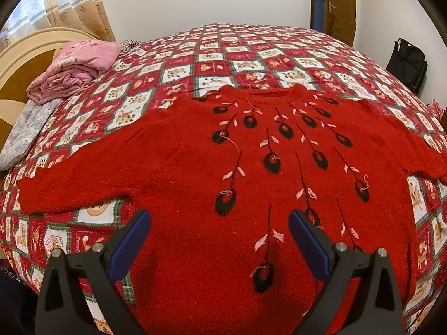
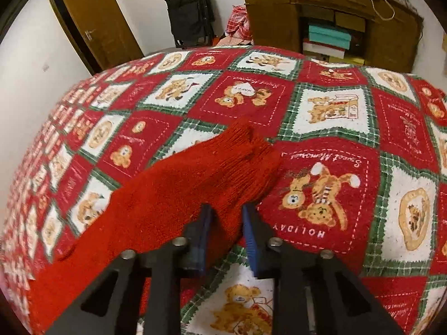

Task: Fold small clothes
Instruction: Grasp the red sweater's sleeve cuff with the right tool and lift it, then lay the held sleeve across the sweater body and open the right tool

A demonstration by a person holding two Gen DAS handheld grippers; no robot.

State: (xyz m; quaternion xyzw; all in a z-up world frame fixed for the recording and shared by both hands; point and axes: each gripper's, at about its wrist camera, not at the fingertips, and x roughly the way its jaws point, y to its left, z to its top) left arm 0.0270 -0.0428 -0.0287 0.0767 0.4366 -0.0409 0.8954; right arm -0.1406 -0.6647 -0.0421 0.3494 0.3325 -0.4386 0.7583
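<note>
A red knit sweater (image 1: 223, 167) with black and pink flower embroidery lies flat, front up, on the bed, sleeves spread to both sides. My left gripper (image 1: 219, 217) is open and empty, hovering over the sweater's lower body. In the right wrist view, my right gripper (image 2: 226, 212) is shut on the sweater's sleeve (image 2: 195, 178) near its ribbed cuff (image 2: 251, 150), with the sleeve lifted slightly off the bedspread.
The bed is covered by a red, white and green teddy-bear bedspread (image 1: 173, 75). Folded pink bedding (image 1: 75, 69) lies by the headboard. A black bag (image 2: 190, 8), a wooden door (image 2: 95, 19) and a wooden cabinet (image 2: 321, 14) stand beyond the bed.
</note>
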